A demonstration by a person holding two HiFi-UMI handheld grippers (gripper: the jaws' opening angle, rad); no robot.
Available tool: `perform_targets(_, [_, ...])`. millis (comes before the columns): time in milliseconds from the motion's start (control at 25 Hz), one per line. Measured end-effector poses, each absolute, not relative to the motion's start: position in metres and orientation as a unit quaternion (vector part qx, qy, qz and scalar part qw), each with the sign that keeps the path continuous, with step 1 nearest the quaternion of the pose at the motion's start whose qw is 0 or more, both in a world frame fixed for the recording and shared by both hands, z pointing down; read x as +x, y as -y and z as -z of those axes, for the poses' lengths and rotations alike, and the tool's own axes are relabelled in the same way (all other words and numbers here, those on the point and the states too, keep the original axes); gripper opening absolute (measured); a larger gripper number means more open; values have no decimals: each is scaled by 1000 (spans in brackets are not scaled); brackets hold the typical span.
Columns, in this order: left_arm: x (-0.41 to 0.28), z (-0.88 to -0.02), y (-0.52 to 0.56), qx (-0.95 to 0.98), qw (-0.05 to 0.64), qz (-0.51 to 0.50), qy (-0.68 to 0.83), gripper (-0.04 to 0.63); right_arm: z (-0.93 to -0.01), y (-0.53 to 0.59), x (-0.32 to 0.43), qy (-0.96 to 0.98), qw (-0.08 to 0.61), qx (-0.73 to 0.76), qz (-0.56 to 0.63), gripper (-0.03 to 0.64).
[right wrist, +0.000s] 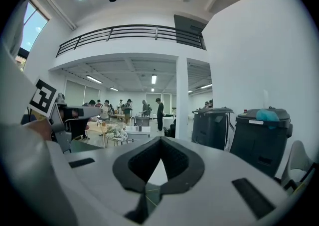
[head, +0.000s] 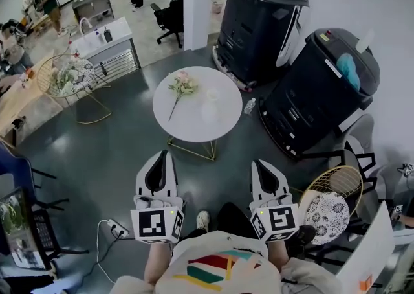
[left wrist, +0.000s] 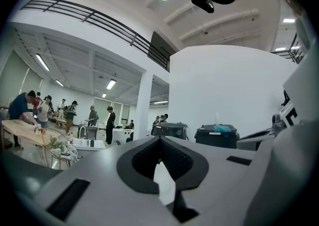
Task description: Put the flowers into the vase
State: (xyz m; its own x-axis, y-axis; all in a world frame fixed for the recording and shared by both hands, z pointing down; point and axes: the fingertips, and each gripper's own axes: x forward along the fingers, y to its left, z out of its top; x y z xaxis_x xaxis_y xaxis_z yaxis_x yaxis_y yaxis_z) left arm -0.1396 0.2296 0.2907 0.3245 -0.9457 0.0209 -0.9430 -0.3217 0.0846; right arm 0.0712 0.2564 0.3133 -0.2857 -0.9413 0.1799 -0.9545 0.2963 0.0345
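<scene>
A bunch of pink and cream flowers (head: pixel 182 85) lies on the left half of a round white table (head: pixel 187 124), its stem pointing toward me. A pale vase (head: pixel 210 109) stands on the table right of the flowers. Both grippers hang over the dark floor on my side of the table, well short of it. My left gripper (head: pixel 160 155) has its jaws together with nothing in them, and so does my right gripper (head: pixel 258 164). In the left gripper view (left wrist: pixel 160 139) and the right gripper view (right wrist: pixel 160 139) the jaws meet at the tips, and only a sliver of white table shows through them.
Two big black bins (head: pixel 259 24) (head: pixel 320 85) stand behind and right of the table, with a small bottle (head: pixel 250 105) on the floor between. A gold wire chair (head: pixel 68 76) stands far left, another with a patterned cushion (head: pixel 328 212) at my right. A power strip (head: pixel 116 228) lies at my left.
</scene>
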Motion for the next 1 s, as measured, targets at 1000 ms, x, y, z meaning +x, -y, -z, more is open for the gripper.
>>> perform_targets(1000, [-111, -300, -31, 784, 50, -19, 619, 5, -322, -31, 95, 833, 74, 547, -36, 3])
